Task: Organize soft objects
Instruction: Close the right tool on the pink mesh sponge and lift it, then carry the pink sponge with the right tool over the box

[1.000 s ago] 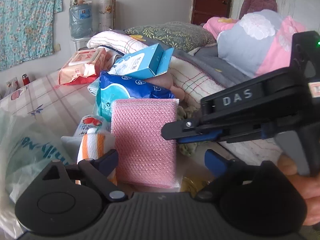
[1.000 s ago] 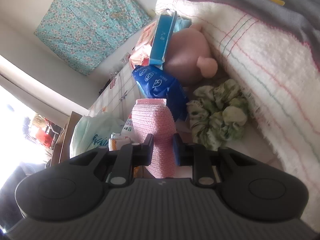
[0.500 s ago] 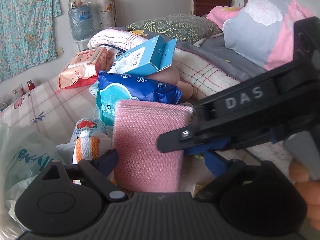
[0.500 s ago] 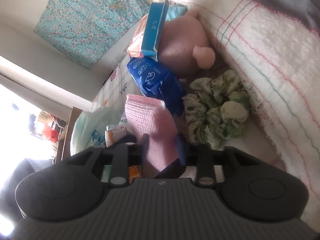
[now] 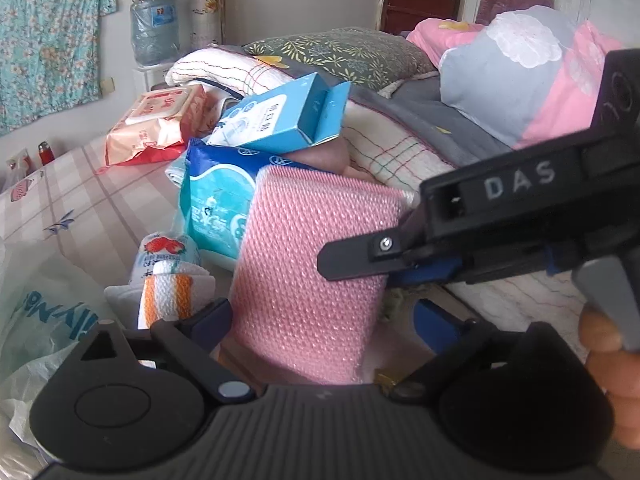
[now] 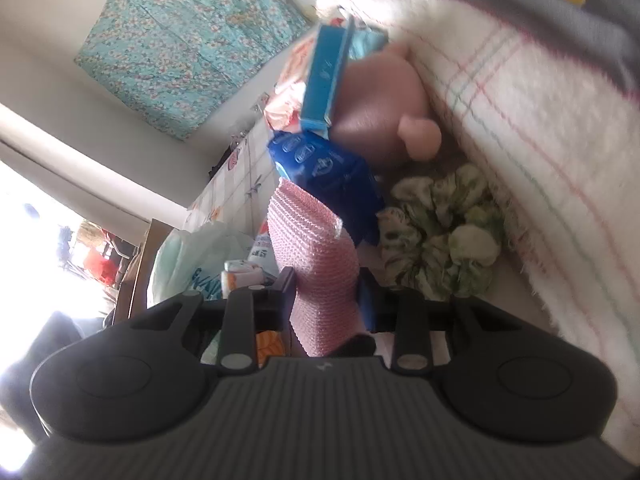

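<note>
A pink mesh sponge [image 5: 312, 272] stands upright on the bed. My right gripper [image 6: 326, 292] is shut on the pink sponge [image 6: 316, 264], seen from the side in the left wrist view [image 5: 360, 268]. My left gripper [image 5: 320, 320] is open, its fingers on either side of the sponge's lower part. Behind the sponge lie a blue tissue pack [image 5: 216, 200], a light blue box [image 5: 276, 120] and a pink plush toy [image 6: 384, 116]. A green scrunchie [image 6: 444, 232] lies to the right.
A folded white blanket [image 6: 520, 120] runs along the right. An orange-striped cloth [image 5: 168, 296] and a plastic bag [image 5: 44, 320] lie at the left. A wet-wipes pack [image 5: 160, 124] sits farther back. Pillows [image 5: 520, 92] pile at the back right.
The right gripper has closed on the pink sponge and tilted it. The left gripper has moved in closer, so the sponge now sits between its open fingers.
</note>
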The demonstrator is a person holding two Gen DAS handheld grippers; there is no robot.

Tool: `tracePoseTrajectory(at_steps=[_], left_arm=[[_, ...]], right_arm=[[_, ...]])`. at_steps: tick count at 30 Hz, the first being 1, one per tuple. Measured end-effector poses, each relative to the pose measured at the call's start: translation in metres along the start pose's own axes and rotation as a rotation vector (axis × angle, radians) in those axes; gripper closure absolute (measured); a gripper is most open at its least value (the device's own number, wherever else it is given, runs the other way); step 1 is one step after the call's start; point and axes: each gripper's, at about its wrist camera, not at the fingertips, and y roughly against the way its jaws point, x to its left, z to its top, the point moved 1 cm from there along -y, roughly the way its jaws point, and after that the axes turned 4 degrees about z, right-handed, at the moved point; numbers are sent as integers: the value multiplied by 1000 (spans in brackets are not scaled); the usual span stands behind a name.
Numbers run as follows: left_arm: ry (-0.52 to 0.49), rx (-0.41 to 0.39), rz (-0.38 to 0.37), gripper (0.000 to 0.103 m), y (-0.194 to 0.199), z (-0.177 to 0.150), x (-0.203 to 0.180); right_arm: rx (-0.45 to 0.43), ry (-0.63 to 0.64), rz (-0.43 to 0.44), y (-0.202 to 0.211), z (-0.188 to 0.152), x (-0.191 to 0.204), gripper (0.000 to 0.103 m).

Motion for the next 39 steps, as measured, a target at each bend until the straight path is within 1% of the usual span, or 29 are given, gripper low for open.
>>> tracePoseTrajectory(at_steps=[3,6,11,14,18,22,26,32,36,39], left_arm=[[15,-9,-15,6,8,-1,1],[41,-33,-48,9,22,-1,3],[61,-70,-90,9,45,3,5],[61,-101,-93,8,61,4,6],[46,-157,-77,8,85,5,10],[72,-213,-61,7,111,1,20],[105,-257,-26,7,138,-3,35],[171,-335,56,6,181,-15,68],[241,-369,147,6,207,-26,96],[283,-376,244,6,225,-35,115]], right_arm=[[7,3,13,10,2,5,74],[5,16,16,25,2,12,74],[-12,43,24,56,-1,28,74],[-32,63,34,73,-5,38,74],[-44,90,61,88,-11,57,74],[-40,127,85,95,-17,83,74],[-13,169,125,96,-21,110,74],[47,247,201,86,-28,164,74],[117,299,259,66,-35,204,74],[199,324,308,43,-44,235,74]])
